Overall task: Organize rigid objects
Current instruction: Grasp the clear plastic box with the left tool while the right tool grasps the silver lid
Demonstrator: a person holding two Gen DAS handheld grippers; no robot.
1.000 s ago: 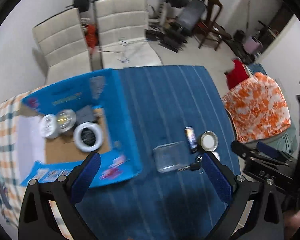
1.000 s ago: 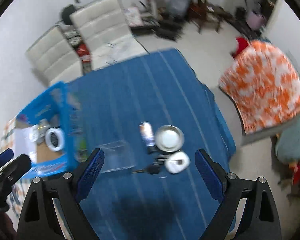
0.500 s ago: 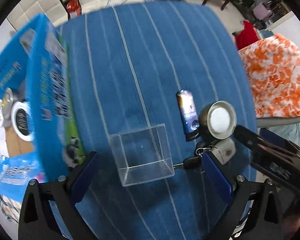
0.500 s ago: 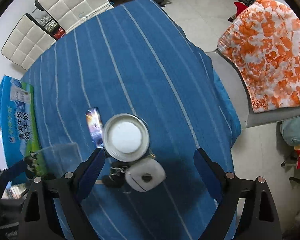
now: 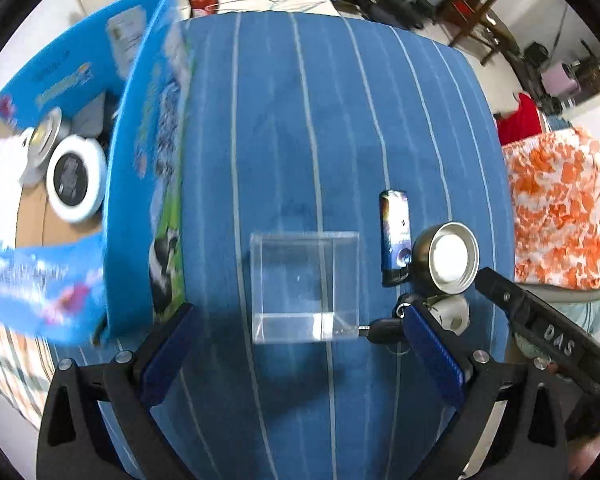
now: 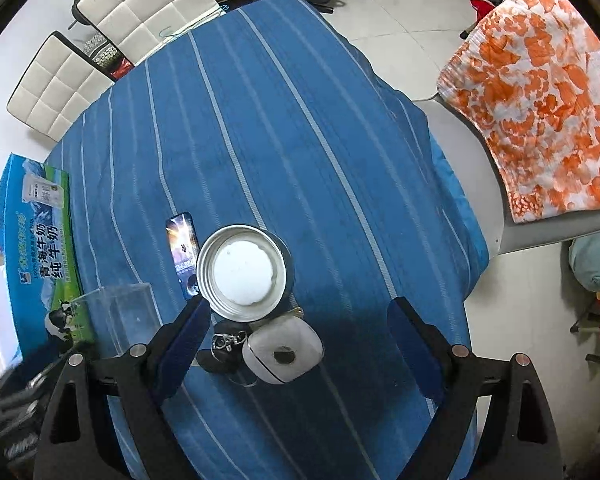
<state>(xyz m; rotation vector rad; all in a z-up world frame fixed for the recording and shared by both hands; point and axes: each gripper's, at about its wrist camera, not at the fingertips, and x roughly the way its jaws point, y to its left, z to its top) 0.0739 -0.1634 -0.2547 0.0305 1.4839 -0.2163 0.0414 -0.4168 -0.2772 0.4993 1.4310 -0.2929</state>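
A clear plastic box (image 5: 305,286) (image 6: 118,312) stands on the blue striped tablecloth (image 5: 300,140), just ahead of my open left gripper (image 5: 300,352). Beside it lie a dark printed card pack (image 5: 395,242) (image 6: 183,250), a round metal tin (image 5: 448,258) (image 6: 244,272), a white square case (image 6: 284,350) (image 5: 452,312) and a black key with a clip (image 6: 220,350) (image 5: 384,328). My right gripper (image 6: 296,344) hangs open over the white case, with nothing held. An open blue carton (image 5: 148,168) (image 6: 36,256) on the left holds a white round case (image 5: 75,180) and other items.
White padded chairs (image 6: 140,4) stand at the table's far edge. An orange-patterned cloth (image 6: 540,92) covers a seat to the right. Gym gear and a wooden chair (image 5: 480,4) are on the floor beyond. The tablecloth's far half (image 6: 280,100) is bare.
Both grippers have come lower and closer to the objects on the cloth. The left one now frames the clear box; the right one sits over the white case and key.
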